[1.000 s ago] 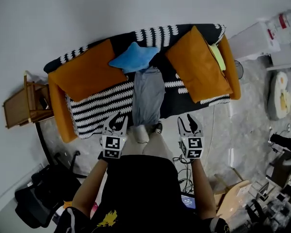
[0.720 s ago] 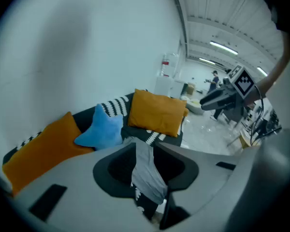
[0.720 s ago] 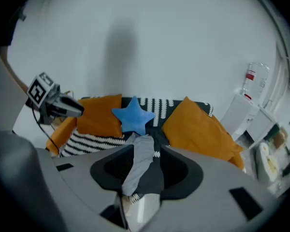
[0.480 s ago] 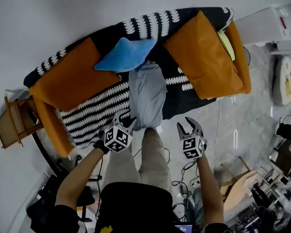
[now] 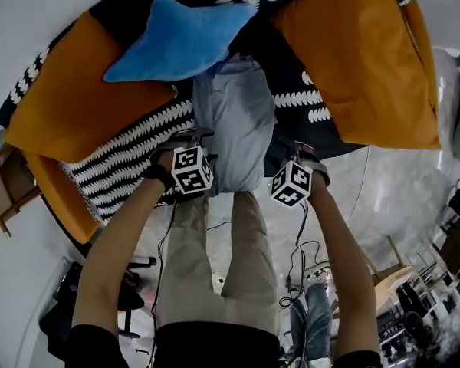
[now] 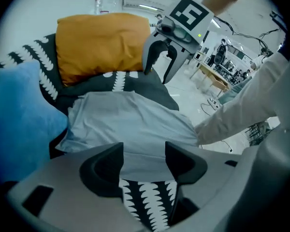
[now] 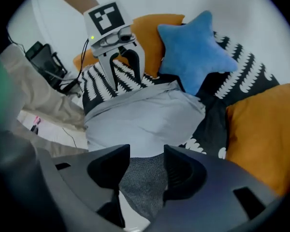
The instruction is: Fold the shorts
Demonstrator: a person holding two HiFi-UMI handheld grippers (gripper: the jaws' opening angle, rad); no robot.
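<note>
The fingers (image 6: 102,164) of the left gripper (image 6: 144,153) stand fairly wide apart, having just been opening, and they pinch nothing. The near edge of the grey shorts (image 6: 130,122) shows in the gap at their tips, with the black-and-white blanket (image 6: 147,202) closer in under them. The fingers (image 7: 183,170) of the right gripper (image 7: 146,161) stand at a narrower gap. They have also just opened a little, and their pads press on nothing. A dark grey cloth (image 7: 142,182) fills that gap, and the shorts begin just past the fingertips.

The shorts lie spread on the blanket. They stretch away from both pairs of fingertips toward a blue star cushion (image 5: 176,41) that touches their far end. In the head view the left fingers sit at the shorts' near left corner and the right fingers at the near right corner, both pointing steeply down. An orange cushion (image 5: 368,52) lies well beyond the right fingers, off to that side, and another orange pillow (image 5: 77,106) lies beyond the left ones. Behind both grippers, the person's beige trousers (image 5: 215,259) stand against the near edge.
</note>
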